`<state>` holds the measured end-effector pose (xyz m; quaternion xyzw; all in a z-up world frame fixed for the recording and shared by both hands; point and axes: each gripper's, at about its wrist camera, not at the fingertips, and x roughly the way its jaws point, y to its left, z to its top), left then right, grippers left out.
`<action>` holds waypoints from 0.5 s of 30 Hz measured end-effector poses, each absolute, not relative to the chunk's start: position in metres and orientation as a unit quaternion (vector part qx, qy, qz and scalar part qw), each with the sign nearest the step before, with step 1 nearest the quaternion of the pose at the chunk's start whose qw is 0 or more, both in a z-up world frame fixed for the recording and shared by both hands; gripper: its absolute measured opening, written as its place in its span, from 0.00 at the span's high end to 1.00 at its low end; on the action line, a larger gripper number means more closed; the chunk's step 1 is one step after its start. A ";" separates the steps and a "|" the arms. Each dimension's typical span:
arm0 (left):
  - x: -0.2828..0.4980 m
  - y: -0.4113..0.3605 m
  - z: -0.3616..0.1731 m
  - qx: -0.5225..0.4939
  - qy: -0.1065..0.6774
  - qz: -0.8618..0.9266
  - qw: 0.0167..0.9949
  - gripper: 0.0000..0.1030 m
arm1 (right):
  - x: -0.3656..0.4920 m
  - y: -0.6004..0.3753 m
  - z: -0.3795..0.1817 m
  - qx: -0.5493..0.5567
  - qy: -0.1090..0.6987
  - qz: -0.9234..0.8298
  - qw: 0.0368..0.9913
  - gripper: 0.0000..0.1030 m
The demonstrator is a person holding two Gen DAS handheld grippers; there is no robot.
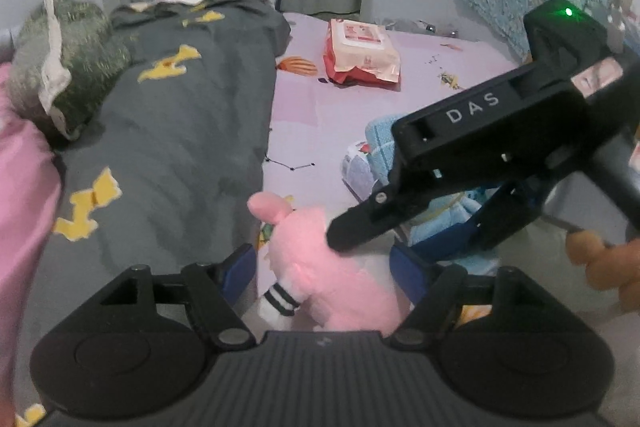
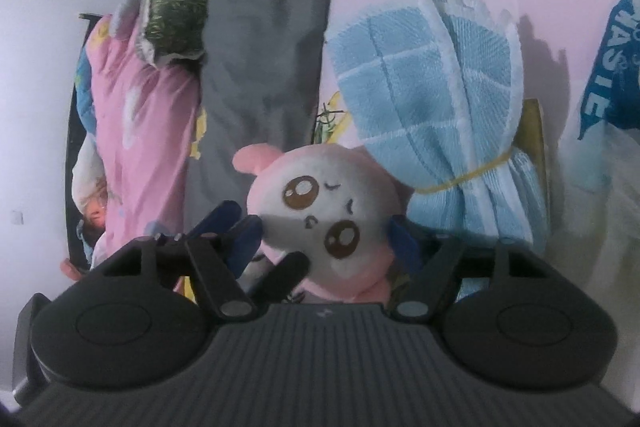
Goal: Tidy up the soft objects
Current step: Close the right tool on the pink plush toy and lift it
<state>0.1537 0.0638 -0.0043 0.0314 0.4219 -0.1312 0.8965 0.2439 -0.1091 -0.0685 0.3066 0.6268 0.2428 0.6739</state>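
Observation:
A pink plush toy (image 1: 320, 267) with a white face (image 2: 320, 211) lies on the lilac bed sheet (image 1: 340, 115). My left gripper (image 1: 322, 267) is open around its body, and a gap shows beside the left blue pad. From the right, my right gripper (image 1: 416, 237) reaches in low over the toy. In the right wrist view the right gripper (image 2: 326, 239) stands open with the toy's head between its blue pads, close on both sides. A rolled blue mesh cloth (image 2: 432, 87), tied with a yellow band, lies just behind the toy.
A grey duvet with yellow prints (image 1: 180, 127) covers the left of the bed, with a green cushion (image 1: 68, 59) and a pink blanket (image 1: 20, 207) beyond it. A wipes packet (image 1: 360, 55) lies farther back. An orange plush (image 1: 608, 259) sits at the right, and a white bag (image 2: 608, 87) lies nearby.

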 end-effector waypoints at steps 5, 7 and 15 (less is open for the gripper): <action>0.161 0.071 -0.010 -0.017 0.442 -0.146 0.885 0.33 | 0.250 -0.105 -0.073 0.312 0.627 0.242 0.671 0.25; 0.158 0.070 -0.010 -0.021 0.440 -0.142 0.886 0.34 | 0.250 -0.104 -0.075 0.312 0.626 0.245 0.672 0.24; 0.133 0.063 0.024 -0.001 0.409 -0.117 0.905 0.35 | 0.231 -0.109 -0.047 0.315 0.603 0.280 0.678 0.28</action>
